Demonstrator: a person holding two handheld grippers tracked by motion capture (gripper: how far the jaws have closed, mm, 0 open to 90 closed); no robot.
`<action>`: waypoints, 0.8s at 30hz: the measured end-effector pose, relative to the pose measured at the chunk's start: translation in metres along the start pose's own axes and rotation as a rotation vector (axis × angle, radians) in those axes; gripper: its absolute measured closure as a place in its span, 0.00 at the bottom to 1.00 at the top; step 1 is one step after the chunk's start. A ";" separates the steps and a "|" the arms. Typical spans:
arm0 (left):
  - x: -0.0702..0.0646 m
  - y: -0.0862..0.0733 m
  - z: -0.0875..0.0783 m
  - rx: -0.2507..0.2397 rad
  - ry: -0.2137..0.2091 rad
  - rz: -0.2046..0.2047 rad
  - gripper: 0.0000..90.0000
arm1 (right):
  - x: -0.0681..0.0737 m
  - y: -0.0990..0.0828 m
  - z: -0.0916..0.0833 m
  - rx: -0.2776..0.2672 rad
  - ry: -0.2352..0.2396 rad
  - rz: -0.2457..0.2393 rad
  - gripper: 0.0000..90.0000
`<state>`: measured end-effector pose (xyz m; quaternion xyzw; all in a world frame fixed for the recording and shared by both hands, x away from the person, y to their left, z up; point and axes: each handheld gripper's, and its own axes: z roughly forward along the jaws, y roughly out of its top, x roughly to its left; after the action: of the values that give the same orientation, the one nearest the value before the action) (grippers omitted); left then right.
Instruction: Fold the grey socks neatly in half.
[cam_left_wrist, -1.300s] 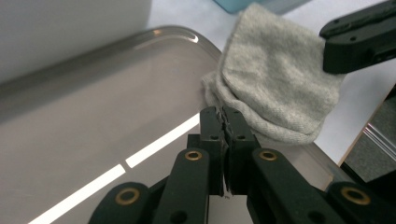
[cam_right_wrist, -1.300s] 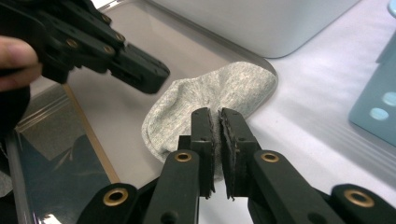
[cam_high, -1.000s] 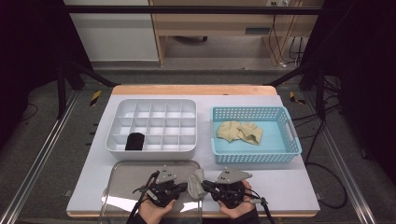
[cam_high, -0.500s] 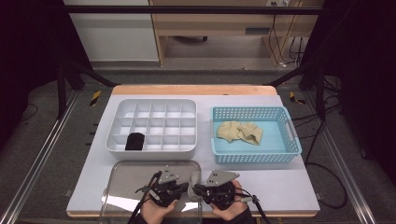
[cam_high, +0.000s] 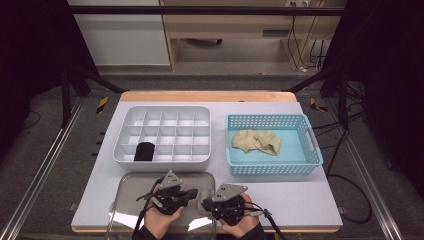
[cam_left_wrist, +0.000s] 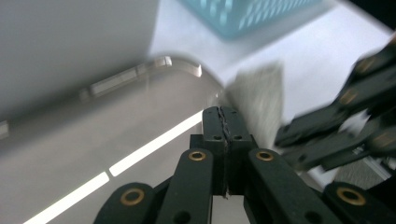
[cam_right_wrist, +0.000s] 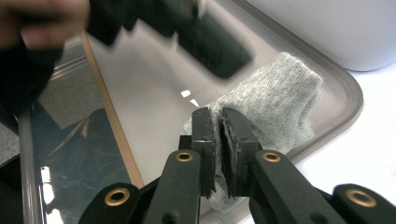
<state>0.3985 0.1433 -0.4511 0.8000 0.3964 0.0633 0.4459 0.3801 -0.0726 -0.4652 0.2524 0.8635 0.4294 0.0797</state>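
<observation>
A grey sock (cam_right_wrist: 280, 93) lies in the near right corner of a clear plastic tray (cam_right_wrist: 346, 88) at the table's front edge. My right gripper (cam_right_wrist: 215, 114) is shut on a fold of the sock, with grey fabric between its pads. My left gripper (cam_left_wrist: 223, 112) is shut, jaws pressed flat together, its tips right at the sock's (cam_left_wrist: 261, 98) edge; I cannot tell whether fabric is pinched. In the high view the left gripper (cam_high: 194, 192) and right gripper (cam_high: 206, 199) point at each other, tips nearly meeting over the sock (cam_high: 203, 191).
Behind the tray stands a white compartment box (cam_high: 165, 111) with a rolled black item (cam_high: 145, 151) in a front cell. To its right a blue basket (cam_high: 311, 150) holds beige socks (cam_high: 257, 141). Bare white table lies right of my hands.
My right gripper has slid left toward the left gripper, closing the gap between them. The left gripper has stayed put.
</observation>
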 end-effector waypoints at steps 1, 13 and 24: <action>-0.001 0.004 -0.005 -0.015 -0.008 0.006 0.99 | 0.000 0.000 0.000 0.003 -0.002 -0.002 0.94; -0.029 0.032 0.021 0.020 -0.064 0.125 0.99 | 0.000 -0.001 0.001 -0.008 -0.001 0.013 0.94; -0.011 0.016 0.017 0.049 -0.008 0.118 0.99 | -0.003 -0.001 -0.006 0.003 -0.012 0.009 0.93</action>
<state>0.4082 0.1193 -0.4463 0.8329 0.3483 0.0765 0.4233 0.3799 -0.0786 -0.4622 0.2588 0.8624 0.4271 0.0825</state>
